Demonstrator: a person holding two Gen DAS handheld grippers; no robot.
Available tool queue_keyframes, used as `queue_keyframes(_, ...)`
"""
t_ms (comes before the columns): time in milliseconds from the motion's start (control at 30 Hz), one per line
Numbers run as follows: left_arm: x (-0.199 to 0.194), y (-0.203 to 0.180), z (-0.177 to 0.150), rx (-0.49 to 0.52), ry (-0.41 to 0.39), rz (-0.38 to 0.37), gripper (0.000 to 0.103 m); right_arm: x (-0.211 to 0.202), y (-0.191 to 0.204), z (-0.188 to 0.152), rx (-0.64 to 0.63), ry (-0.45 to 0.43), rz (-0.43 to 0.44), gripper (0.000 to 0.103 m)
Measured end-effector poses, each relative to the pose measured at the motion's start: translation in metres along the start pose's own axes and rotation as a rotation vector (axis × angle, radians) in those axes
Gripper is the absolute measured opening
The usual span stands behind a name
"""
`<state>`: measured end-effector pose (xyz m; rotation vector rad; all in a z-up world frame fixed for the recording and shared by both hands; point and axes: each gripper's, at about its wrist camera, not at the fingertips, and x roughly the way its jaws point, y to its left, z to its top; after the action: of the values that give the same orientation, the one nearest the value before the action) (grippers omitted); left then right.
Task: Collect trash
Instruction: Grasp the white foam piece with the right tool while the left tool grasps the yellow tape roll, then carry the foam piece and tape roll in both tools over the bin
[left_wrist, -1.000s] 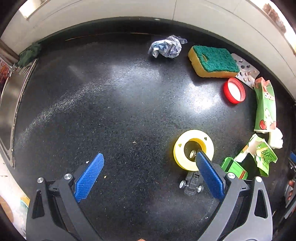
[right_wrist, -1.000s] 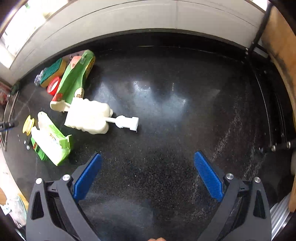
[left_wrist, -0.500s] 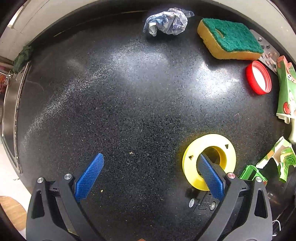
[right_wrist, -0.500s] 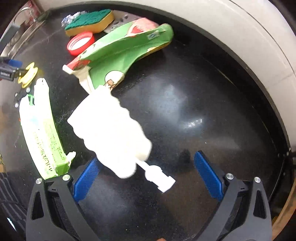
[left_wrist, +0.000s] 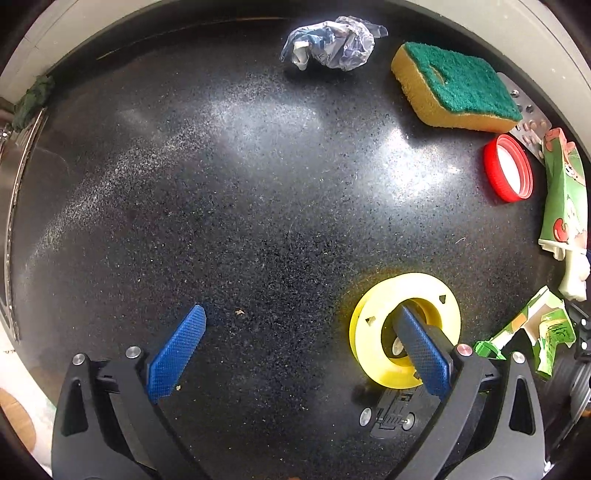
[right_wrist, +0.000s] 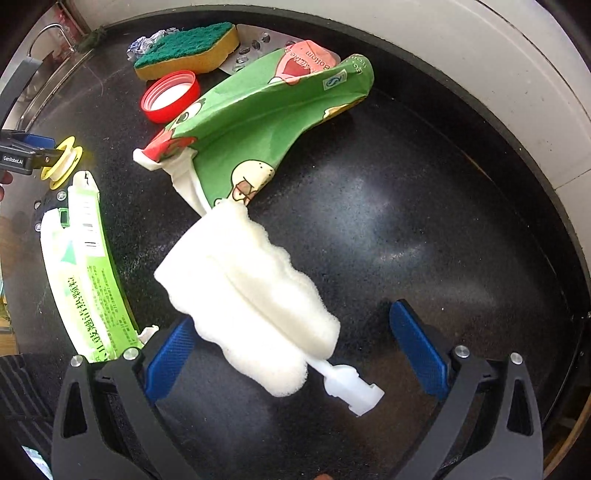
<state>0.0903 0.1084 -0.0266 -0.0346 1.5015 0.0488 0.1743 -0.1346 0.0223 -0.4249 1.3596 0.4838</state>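
Observation:
My left gripper (left_wrist: 299, 343) is open on the black counter (left_wrist: 240, 206). Its right finger (left_wrist: 421, 347) reaches into the hole of a yellow spool (left_wrist: 424, 286); the left finger stands well clear of it. In the right wrist view, my right gripper (right_wrist: 295, 350) is open around a white foam brush head (right_wrist: 236, 280), whose plastic stem (right_wrist: 351, 386) points toward me. A green pouch (right_wrist: 266, 122), a red lid (right_wrist: 170, 96) and a green-white carton (right_wrist: 88, 277) lie beyond. A crumpled plastic bag (left_wrist: 332, 40) sits at the back.
A yellow-green sponge (left_wrist: 458, 88) and a blister pack (left_wrist: 528, 122) lie near the back wall. A small black wheeled part (left_wrist: 391, 415) sits under the spool. The steel sink (left_wrist: 9, 177) borders the counter on the left. Open counter (right_wrist: 424, 221) stretches right of the pouch.
My left gripper has come closer to the counter, so its right finger now sits inside the spool's hole. My right gripper has swung left and closed in on the foam brush head.

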Motion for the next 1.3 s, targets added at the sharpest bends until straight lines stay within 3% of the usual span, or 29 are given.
queue_keyframes(367, -0.001, 0.001, -0.003, 0.007, -0.027, 0.002, 0.098, -0.002, -0.007, 0.005, 0.04, 0.011, -0.005, 0.097)
queue_keyframes(400, -0.007, -0.001, -0.001, 0.0, -0.028, 0.002, 0.097, -0.005, -0.007, 0.005, 0.05, 0.0, -0.006, 0.082)
queue_keyframes(433, -0.01, 0.002, -0.002, -0.017, -0.056, 0.007, 0.093, -0.014, -0.007, 0.007, 0.06, -0.038, -0.005, 0.028)
queue_keyframes(467, -0.018, -0.002, -0.003, -0.022, -0.092, 0.012, 0.068, -0.017, -0.009, 0.007, 0.087, -0.029, -0.01, 0.023)
queue_keyframes(500, -0.027, -0.002, -0.003, -0.021, -0.115, 0.018, 0.016, -0.017, -0.014, 0.007, 0.129, -0.015, -0.005, 0.022)
queue_keyframes(533, -0.031, 0.0, -0.002, -0.037, -0.103, 0.031, 0.016, -0.017, -0.017, 0.005, 0.15, -0.02, 0.01, 0.021)
queue_keyframes(600, -0.034, 0.004, -0.001, -0.063, -0.094, -0.053, 0.014, -0.02, -0.025, -0.003, 0.2, -0.024, -0.003, 0.021)
queue_keyframes(933, -0.078, 0.023, -0.02, -0.054, -0.182, -0.109, 0.014, -0.071, -0.082, -0.052, 0.448, -0.117, -0.062, 0.021)
queue_keyframes(1067, -0.104, 0.028, -0.038, -0.071, -0.22, -0.111, 0.014, -0.089, -0.081, -0.059, 0.474, -0.144, -0.069, 0.021)
queue_keyframes(1200, -0.12, 0.053, -0.059, -0.138, -0.23, -0.121, 0.014, -0.103, -0.065, -0.044, 0.447, -0.184, -0.057, 0.021)
queue_keyframes(1300, -0.13, 0.074, -0.077, -0.2, -0.25, -0.129, 0.014, -0.11, -0.038, -0.014, 0.378, -0.205, -0.034, 0.021)
